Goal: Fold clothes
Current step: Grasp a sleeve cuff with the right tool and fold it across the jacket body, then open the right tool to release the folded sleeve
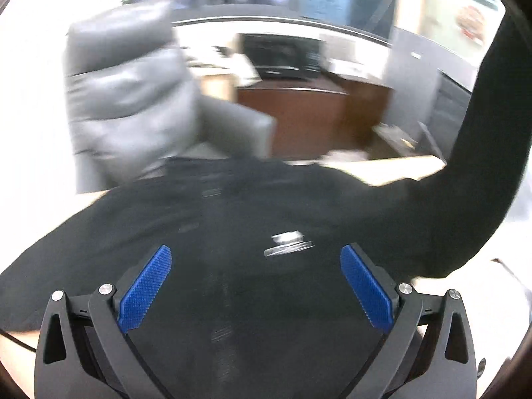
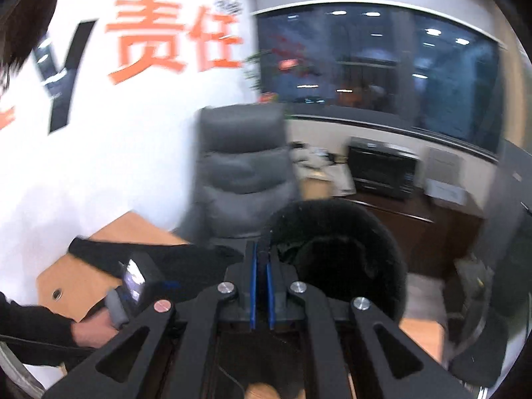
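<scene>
On a light wooden table [image 1: 392, 166] in an office with one grey chair [image 1: 133, 93] lies one black shirt [image 1: 232, 219]. Above it hovers the left gripper [image 1: 256, 286], fingers spread wide. Raised higher, the right gripper [image 2: 261, 286] is pressed together, pinching a lifted sleeve of the shirt [image 2: 335, 252].
</scene>
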The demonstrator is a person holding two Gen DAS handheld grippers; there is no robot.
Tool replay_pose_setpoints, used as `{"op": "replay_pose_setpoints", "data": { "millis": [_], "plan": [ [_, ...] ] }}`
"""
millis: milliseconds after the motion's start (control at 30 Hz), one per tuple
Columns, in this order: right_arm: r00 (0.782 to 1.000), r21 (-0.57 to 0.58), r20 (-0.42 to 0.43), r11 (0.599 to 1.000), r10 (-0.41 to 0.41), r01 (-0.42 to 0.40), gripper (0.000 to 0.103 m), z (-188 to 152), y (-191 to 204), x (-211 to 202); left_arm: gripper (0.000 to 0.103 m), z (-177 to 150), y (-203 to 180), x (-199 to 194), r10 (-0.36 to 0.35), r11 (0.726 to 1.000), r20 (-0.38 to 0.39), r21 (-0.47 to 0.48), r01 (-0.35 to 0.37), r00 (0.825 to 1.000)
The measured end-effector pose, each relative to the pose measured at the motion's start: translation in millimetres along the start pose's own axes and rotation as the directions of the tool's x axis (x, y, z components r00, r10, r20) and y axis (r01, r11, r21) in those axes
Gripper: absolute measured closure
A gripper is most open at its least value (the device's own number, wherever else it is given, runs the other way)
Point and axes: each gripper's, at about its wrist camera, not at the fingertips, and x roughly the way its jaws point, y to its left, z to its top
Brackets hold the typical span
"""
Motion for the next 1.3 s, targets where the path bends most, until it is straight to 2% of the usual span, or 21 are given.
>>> {"op": "replay_pose_setpoints", "data": {
  "millis": [100, 200, 367, 467, 633, 733, 833, 900, 933, 967, 1000, 1067, 1133, 1167, 1233, 1300],
  "plan": [
    [0.995, -0.041, -0.052, 0.996, 0.081, -0.083, 0.098, 2.7, 45.7, 62.4, 0.0, -15.4, 72.8, -10.0, 0.08, 0.995, -0.028, -0.059, -0.082, 0.996],
    [0.981, -0.055, -0.118, 0.985, 0.157, -0.165, 0.098, -9.8, 93.1, 137.1, 0.0, -49.1, 136.9, -37.6, 0.137, 0.984, -0.05, -0.107, -0.141, 0.989],
    [0.951, -0.049, -0.228, 0.973, 0.208, -0.225, 0.098, -39.2, 160.6, 236.3, 0.0, -86.7, 238.8, -109.6, 0.263, 0.942, -0.026, -0.208, -0.262, 0.965],
    [0.936, -0.036, -0.277, 0.972, 0.215, -0.234, 0.098, -58.7, 191.4, 284.5, 0.0, -101.6, 287.2, -159.3, 0.356, 0.901, -0.002, -0.263, -0.344, 0.934],
    [0.929, -0.003, -0.289, 0.97, 0.231, -0.242, 0.098, -77.0, 235.2, 334.8, 0.0, -112.8, 330.7, -209.6, 0.406, 0.878, 0.063, -0.304, -0.37, 0.912],
    [0.928, 0.014, -0.287, 0.97, 0.236, -0.243, 0.098, -85.6, 254.3, 361.6, 0.0, -111.7, 331.5, -205.5, 0.374, 0.897, 0.095, -0.291, -0.334, 0.923],
    [0.921, -0.005, -0.321, 0.972, 0.221, -0.235, 0.098, -100.0, 269.1, 389.1, 0.0, -108.5, 330.9, -198.5, 0.334, 0.917, 0.127, -0.272, -0.291, 0.934],
    [0.916, -0.044, -0.348, 0.973, 0.199, -0.228, 0.095, -113.3, 280.2, 401.4, 0.0, -97.2, 323.8, -183.7, 0.278, 0.941, 0.154, -0.24, -0.237, 0.948],
    [0.916, -0.065, -0.354, 0.972, 0.188, -0.224, 0.089, -119.0, 284.4, 402.4, 0.0, -88.5, 318.1, -177.4, 0.248, 0.953, 0.17, -0.217, -0.21, 0.954],
    [0.922, -0.089, -0.346, 0.971, 0.177, -0.22, 0.077, -123.5, 286.3, 395.0, 0.0, -79.8, 312.5, -171.2, 0.218, 0.964, 0.185, -0.193, -0.182, 0.958],
    [0.927, -0.113, -0.337, 0.97, 0.166, -0.215, 0.069, -127.9, 288.3, 387.5, 0.0, -71.1, 306.9, -164.9, 0.187, 0.973, 0.199, -0.17, -0.155, 0.962],
    [0.95, -0.15, -0.273, 0.969, 0.151, -0.197, 0.034, -131.2, 280.2, 356.1, 0.0, -44.6, 290.3, -147.7, 0.1, 0.991, 0.222, -0.104, -0.079, 0.97],
    [0.977, -0.18, -0.177, 0.972, 0.119, -0.151, 0.019, -133.4, 266.8, 309.9, 0.0, -19.5, 270.0, -132.8, 0.011, 0.999, 0.243, -0.041, -0.001, 0.97],
    [0.989, -0.187, -0.124, 0.976, 0.086, -0.109, 0.014, -136.1, 255.6, 281.4, 0.0, -6.5, 259.3, -125.1, -0.037, 0.999, 0.251, -0.009, 0.04, 0.967],
    [0.998, -0.182, -0.054, 0.983, 0.009, -0.019, 0.009, -147.7, 228.4, 228.2, 0.0, 17.1, 236.9, -102.6, -0.149, 0.989, 0.257, 0.048, 0.141, 0.955],
    [0.992, -0.203, -0.051, 0.974, -0.118, 0.105, 0.009, -168.2, 197.5, 188.4, 0.0, 38.2, 213.0, -70.0, -0.268, 0.963, 0.239, 0.088, 0.254, 0.933]
  ]
}}
